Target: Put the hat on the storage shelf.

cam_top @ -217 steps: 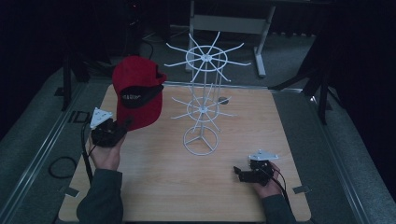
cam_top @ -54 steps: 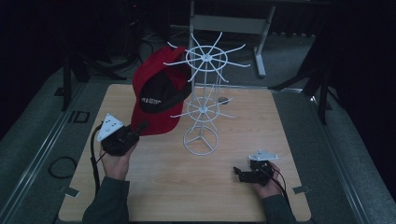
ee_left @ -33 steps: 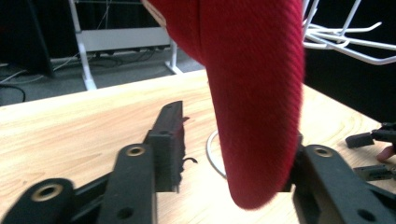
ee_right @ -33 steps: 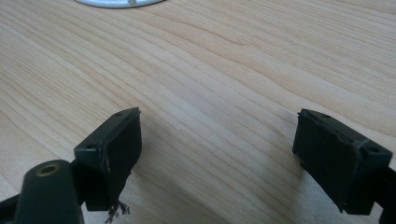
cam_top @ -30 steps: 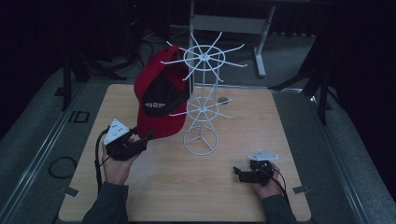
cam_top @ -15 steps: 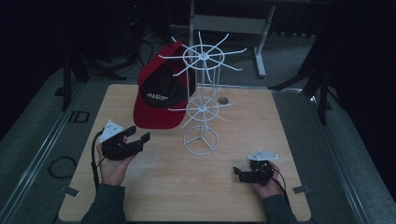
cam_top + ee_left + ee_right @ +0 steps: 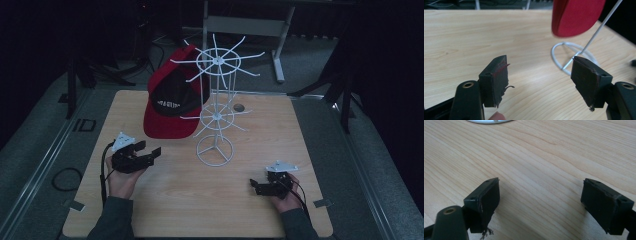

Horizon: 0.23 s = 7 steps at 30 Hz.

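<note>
Red cap (image 7: 172,100) hangs on far-left arm of white wire rack (image 7: 216,107). Left gripper (image 7: 150,154), jaws just opened, nothing btw them, should back off slowly w/o snagging brim. Right gripper (image 7: 253,186) spread, empty.

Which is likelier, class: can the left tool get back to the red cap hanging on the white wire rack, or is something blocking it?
Probably yes. The left tool is open and empty, with bare table up to the red cap.
</note>
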### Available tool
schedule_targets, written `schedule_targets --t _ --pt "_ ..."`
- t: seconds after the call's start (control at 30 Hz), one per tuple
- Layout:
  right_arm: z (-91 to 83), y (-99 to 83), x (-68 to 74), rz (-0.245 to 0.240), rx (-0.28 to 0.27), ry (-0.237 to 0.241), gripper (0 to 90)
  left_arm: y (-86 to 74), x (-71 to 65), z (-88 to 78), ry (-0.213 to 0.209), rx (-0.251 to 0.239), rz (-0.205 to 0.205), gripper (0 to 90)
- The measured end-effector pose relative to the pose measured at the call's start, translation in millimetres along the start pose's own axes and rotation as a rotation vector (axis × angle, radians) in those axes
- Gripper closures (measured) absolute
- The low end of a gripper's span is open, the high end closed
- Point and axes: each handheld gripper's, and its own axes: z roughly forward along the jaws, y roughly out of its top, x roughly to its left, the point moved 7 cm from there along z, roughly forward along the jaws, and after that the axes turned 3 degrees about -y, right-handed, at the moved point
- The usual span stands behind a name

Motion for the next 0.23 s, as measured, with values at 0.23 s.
schedule_targets --t 0.23 --pt "0.1 0.1 -0.1 -0.002 0.0 0.001 15.3 -14.3 8.6 10.9 0.044 0.078 0.031 35.5"
